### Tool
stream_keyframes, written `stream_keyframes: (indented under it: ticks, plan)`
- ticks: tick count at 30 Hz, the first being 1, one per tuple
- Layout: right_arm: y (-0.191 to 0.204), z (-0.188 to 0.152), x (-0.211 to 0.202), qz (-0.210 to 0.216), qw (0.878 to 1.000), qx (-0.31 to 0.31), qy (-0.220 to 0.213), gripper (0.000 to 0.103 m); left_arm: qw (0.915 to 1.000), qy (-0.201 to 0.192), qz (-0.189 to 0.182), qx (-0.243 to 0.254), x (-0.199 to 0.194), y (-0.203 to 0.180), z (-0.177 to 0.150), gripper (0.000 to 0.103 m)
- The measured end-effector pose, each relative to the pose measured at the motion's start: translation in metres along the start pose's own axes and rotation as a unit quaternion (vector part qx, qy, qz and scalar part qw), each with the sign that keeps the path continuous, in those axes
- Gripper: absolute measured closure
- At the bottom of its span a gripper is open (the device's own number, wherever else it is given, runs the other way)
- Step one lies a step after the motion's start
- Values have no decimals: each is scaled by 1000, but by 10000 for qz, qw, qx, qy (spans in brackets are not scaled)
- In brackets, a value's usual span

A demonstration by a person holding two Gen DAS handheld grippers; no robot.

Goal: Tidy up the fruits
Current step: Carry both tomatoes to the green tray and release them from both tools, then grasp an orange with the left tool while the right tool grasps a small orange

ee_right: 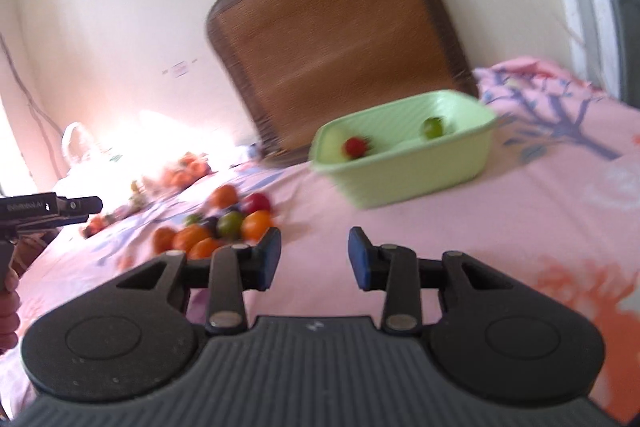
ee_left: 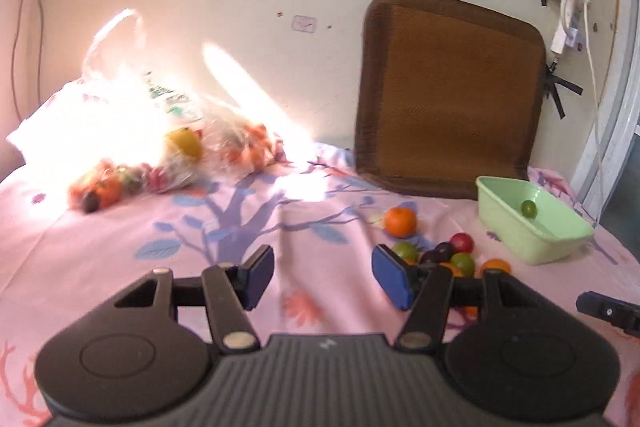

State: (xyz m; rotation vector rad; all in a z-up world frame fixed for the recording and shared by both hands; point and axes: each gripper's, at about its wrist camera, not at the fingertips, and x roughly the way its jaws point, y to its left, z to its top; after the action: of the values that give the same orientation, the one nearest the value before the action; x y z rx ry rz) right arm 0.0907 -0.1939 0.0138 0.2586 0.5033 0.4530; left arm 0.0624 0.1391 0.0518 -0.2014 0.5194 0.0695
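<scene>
Fruits point(ee_left: 440, 255) lie heaped on the pink bedsheet point(ee_left: 120, 227), near the pale green tub point(ee_right: 404, 163), which holds a red fruit point(ee_right: 356, 147) and a green one point(ee_right: 434, 127). A brown mat point(ee_left: 448, 91) leans on the far wall; a plastic bag point(ee_left: 160, 131) of more fruit sits far left. The left gripper point(ee_left: 323, 277) hangs partly open and empty, the heap just right of its tips. The right gripper point(ee_right: 314, 259), narrowly parted, grips nothing, the heap at its left, the tub beyond

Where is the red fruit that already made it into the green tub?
In the right wrist view the red fruit lies inside the green tub, at its left end, apart from the green fruit further right; the left wrist view hides it.
</scene>
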Motion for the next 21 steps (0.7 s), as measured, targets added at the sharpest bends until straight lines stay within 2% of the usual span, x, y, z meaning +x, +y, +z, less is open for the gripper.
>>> stream_keyframes:
  ticks: [4,8,11,17,21]
  plan:
    - [30,-3,17,194,9990,-334,220,64,9998,151,-99,-100,-1,20,-13,47]
    - [58,-4,37,325,9948,-859,434,62,9969,300,-645,-349,14,19,-8,46]
    - [82,-8,47,198,9873,-1532,373,62,9944,303,-942,-380,25,8,-3,45]
    - [90,-7,66,147,9815,-1847,480,62,9906,270,-1340,41,38,-25,-1,44]
    - [85,-6,80,21,9810,-1820,678,62,9891,306,-1433,129,43,-32,-2,41]
